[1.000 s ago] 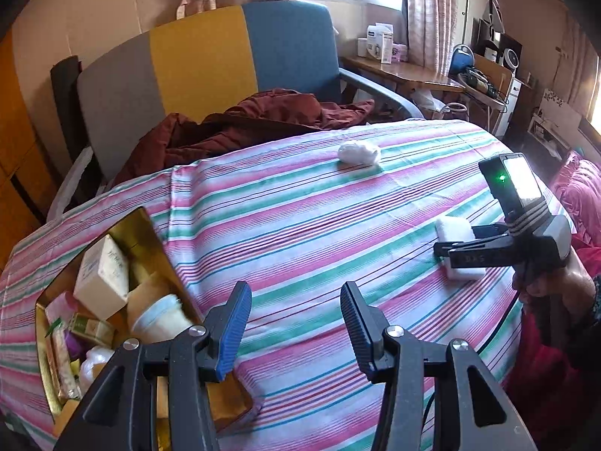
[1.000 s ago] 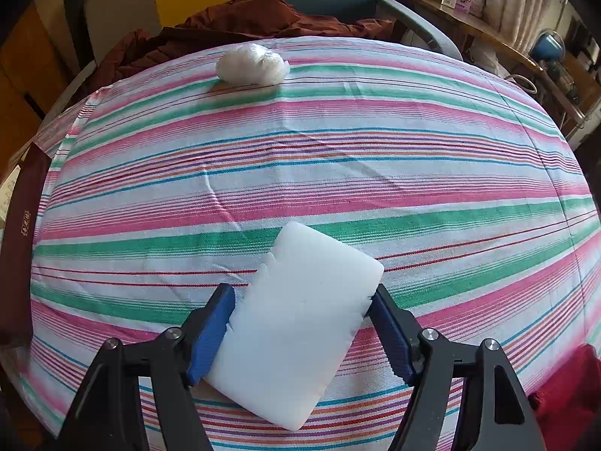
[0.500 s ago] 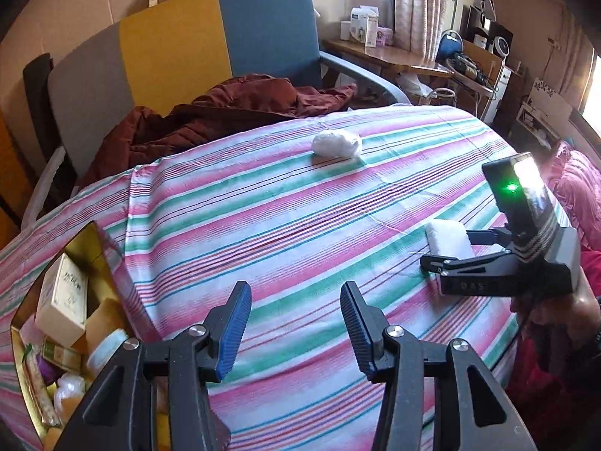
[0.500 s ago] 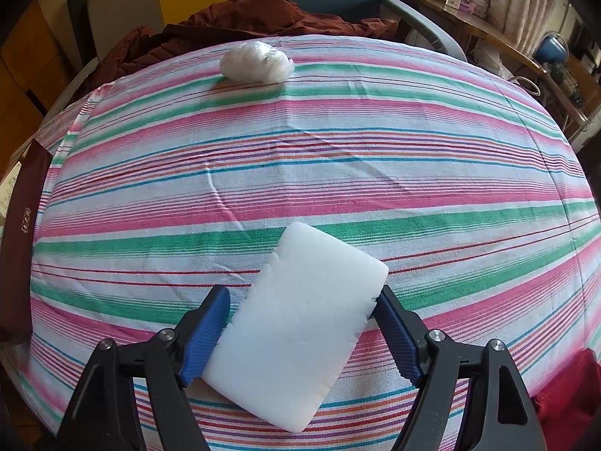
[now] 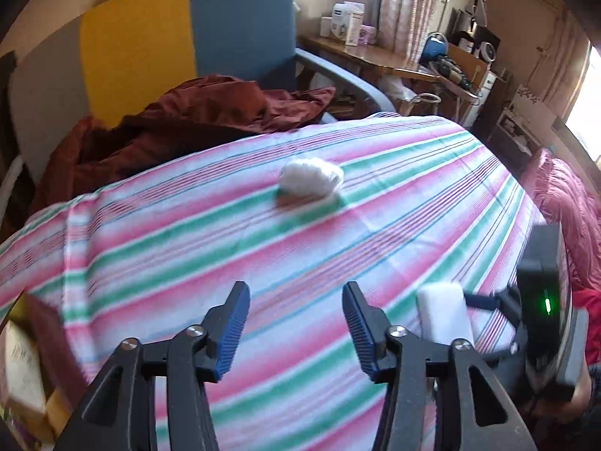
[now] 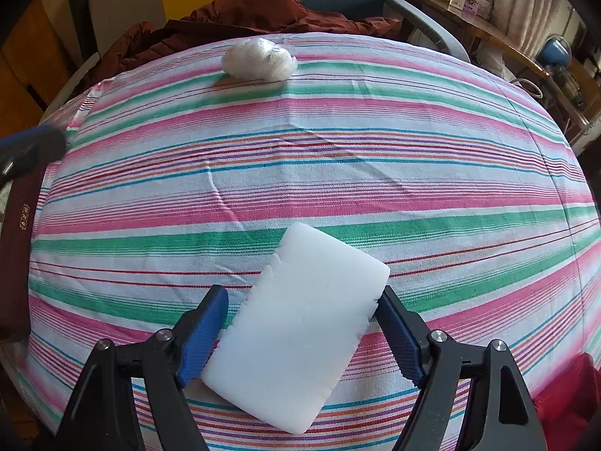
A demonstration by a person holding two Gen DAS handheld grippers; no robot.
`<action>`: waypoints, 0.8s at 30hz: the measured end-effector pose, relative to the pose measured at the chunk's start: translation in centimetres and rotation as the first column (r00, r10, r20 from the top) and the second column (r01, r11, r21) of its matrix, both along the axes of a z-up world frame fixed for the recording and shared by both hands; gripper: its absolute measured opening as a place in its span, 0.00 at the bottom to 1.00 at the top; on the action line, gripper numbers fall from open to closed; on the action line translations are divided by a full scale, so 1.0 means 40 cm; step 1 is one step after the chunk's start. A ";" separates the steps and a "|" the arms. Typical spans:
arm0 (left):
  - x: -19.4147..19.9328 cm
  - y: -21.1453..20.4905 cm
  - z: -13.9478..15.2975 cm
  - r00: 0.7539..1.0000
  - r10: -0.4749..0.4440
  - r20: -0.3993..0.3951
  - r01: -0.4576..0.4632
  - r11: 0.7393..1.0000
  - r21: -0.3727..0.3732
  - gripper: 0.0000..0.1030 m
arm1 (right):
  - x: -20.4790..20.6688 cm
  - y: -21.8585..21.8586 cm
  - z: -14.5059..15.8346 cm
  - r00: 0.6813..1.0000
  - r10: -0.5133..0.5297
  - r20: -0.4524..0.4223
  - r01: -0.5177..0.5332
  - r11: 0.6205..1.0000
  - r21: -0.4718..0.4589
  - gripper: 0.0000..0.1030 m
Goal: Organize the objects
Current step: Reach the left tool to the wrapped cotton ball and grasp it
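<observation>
Left wrist view shows the striped cloth (image 5: 188, 248) spread over the worktop, filling the middle of the frame from left edge to right. Behind it, in the upper left, stands a chair (image 5: 180, 37) with grey, yellow and blue panels, a dark red garment (image 5: 195, 120) heaped on its seat. At the lower left edge, blurred, is a box (image 5: 33, 357) with packets inside. The left tongs (image 5: 295, 323) sit at the bottom centre, well apart with only cloth between them; they have just been opening. A white crumpled wad (image 5: 311, 180) lies on the cloth above centre. At the lower right the right tongs (image 5: 456, 315) straddle a white block (image 5: 443, 312). Right wrist view puts the same white block (image 6: 300, 334) at the bottom centre, lying flat and skewed on the cloth between the blue pads. The right tongs (image 6: 302, 330) have just been opening: the left pad stands clear of the block, and the right pad sits at the block's edge, whether touching I cannot tell. The wad (image 6: 259, 60) lies near the cloth's far edge at upper centre.
</observation>
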State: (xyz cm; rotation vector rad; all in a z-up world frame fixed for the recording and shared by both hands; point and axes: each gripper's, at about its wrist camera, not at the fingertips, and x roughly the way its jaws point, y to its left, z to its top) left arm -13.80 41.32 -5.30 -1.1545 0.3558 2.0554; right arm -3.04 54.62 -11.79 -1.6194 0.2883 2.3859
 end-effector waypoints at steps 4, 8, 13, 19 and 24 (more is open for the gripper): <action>-0.058 0.064 -0.024 0.999 -0.009 0.052 0.008 1.000 0.030 0.64 | -0.008 -0.004 0.000 1.000 0.002 0.004 -0.002 1.000 -0.002 0.79; -0.109 0.135 -0.040 0.998 -0.013 0.058 0.011 0.999 0.038 0.64 | -0.019 -0.001 -0.001 1.000 0.000 0.006 0.000 1.000 -0.006 0.80; -0.174 0.223 -0.065 0.998 -0.004 0.059 0.002 0.999 0.038 0.78 | -0.026 0.003 -0.002 1.000 0.005 0.009 -0.005 1.000 -0.007 0.83; -0.234 0.305 -0.116 0.999 -0.004 0.036 0.004 1.000 -0.011 0.79 | -0.038 0.003 -0.010 1.000 0.008 0.011 -0.008 1.000 -0.014 0.85; -0.256 0.326 -0.160 0.999 -0.023 0.030 0.024 0.999 -0.041 0.66 | -0.041 0.003 -0.011 1.000 0.009 0.011 -0.009 1.000 -0.015 0.86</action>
